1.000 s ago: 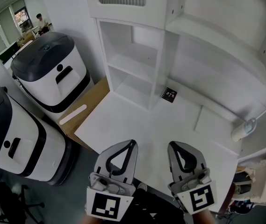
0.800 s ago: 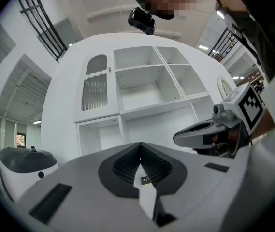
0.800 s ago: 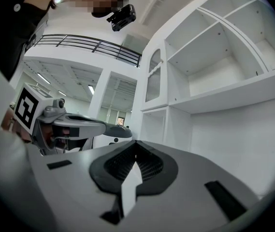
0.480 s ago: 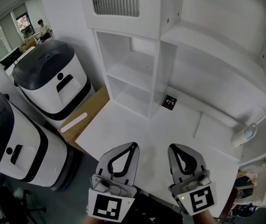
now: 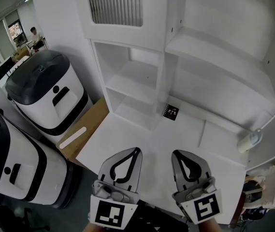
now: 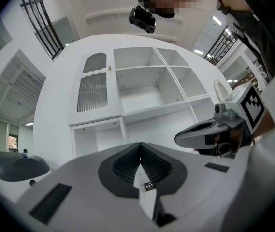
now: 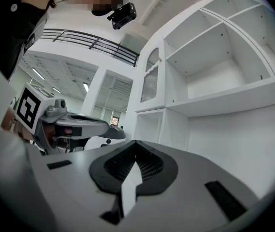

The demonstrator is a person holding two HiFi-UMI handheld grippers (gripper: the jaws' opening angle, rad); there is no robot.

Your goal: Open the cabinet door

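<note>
Left gripper [image 5: 136, 151] and right gripper [image 5: 177, 154] hover over the white desk [image 5: 127, 134], fingers pressed together on nothing. The ribbed-glass cabinet door [image 5: 114, 4] sits shut, upper left of the shelving [image 5: 142, 81]. A small black card [image 5: 170, 112] on the desk bears print too small to read.

White cabinet [image 5: 159, 88] — door [image 5: 114, 4] grey-ribbed, black-topped white machine [image 5: 45, 88], brown cardboard [image 5: 90, 122], black-and-white marker cube [image 5: 110, 212]

cabinet door [image 5: 115, 4] | look: white frame round a grey ribbed panel, top of panel arched and scalloped | state: shut, upright, flush with the cabinet [image 5: 214, 47] front | place: cabinet's upper left corner, directly above two open cubbies [image 5: 132, 88] | knob [image 6: 110, 67]: small, high on the door's right edge, beside the open shelf bays
</note>
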